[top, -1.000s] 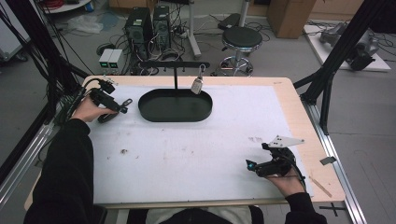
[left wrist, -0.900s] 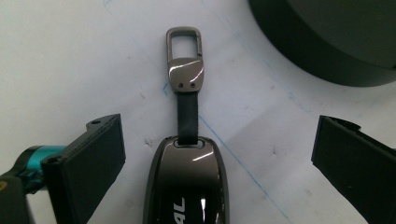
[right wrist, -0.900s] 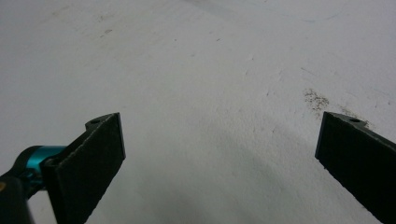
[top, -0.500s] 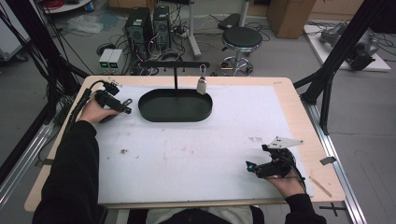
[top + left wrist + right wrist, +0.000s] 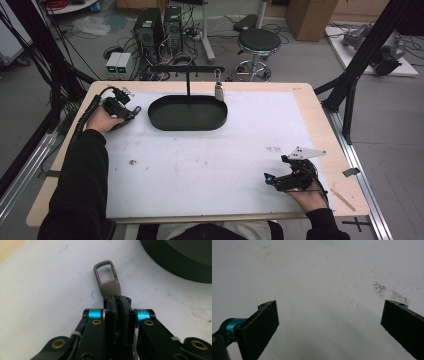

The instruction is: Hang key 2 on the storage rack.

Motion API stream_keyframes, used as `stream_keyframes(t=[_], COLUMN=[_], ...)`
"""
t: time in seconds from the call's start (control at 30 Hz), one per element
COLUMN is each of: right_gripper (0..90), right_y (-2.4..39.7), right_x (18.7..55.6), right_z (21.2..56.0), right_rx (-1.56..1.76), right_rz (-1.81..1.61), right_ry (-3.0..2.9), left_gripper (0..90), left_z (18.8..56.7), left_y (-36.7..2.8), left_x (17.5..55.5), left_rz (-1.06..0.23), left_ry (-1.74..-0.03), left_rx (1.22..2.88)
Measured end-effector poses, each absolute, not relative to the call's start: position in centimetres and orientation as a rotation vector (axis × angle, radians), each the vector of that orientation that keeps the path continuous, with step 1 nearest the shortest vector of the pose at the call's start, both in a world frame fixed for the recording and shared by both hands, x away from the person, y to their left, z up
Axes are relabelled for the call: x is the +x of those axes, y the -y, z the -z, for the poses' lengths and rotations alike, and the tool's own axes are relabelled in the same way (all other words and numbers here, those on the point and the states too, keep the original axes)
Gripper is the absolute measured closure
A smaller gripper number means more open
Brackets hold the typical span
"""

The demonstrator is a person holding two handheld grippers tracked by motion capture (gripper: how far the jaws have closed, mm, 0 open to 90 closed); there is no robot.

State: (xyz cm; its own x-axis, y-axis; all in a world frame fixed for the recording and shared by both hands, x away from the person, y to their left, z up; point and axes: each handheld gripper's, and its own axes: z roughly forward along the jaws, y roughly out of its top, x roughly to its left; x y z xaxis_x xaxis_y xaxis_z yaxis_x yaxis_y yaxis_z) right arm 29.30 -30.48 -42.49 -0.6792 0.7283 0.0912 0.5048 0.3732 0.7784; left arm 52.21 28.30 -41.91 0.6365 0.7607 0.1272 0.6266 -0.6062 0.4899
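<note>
Near the desk's (image 5: 320,125) far left corner, the left gripper (image 5: 117,301) has just squeezed its jaws closed on the flat end of a small metal clip (image 5: 108,280), and that pinched end is hidden between them. The clip's loop sticks out over the white mat (image 5: 40,290), beside the black tray (image 5: 187,112), which is cut off at the picture's edge. Near the desk's front right corner, the right gripper (image 5: 329,322) rests with its jaws wide apart and nothing between them.
</note>
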Motion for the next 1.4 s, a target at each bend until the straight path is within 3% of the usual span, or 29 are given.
stream_keyframes(t=[0.33,0.63,1.4], right_gripper=[0.8,0.8,0.8], right_y=[30.6,30.4,30.9], right_x=[29.5,29.3,29.4], right_z=[42.9,42.6,41.9], right_rx=[1.107,1.09,1.089], right_rz=[-1.217,-1.235,-1.272], right_ry=[-2.378,-2.374,-2.338], left_gripper=[85.9,85.9,85.7], left_z=[40.5,36.7,28.7], left_y=[-28.0,-28.2,-27.7], left_x=[51.3,49.0,45.5], left_rz=[-0.38,-0.485,-0.606], left_ry=[-1.059,-1.044,-0.912], left_rx=[2.473,2.44,2.366])
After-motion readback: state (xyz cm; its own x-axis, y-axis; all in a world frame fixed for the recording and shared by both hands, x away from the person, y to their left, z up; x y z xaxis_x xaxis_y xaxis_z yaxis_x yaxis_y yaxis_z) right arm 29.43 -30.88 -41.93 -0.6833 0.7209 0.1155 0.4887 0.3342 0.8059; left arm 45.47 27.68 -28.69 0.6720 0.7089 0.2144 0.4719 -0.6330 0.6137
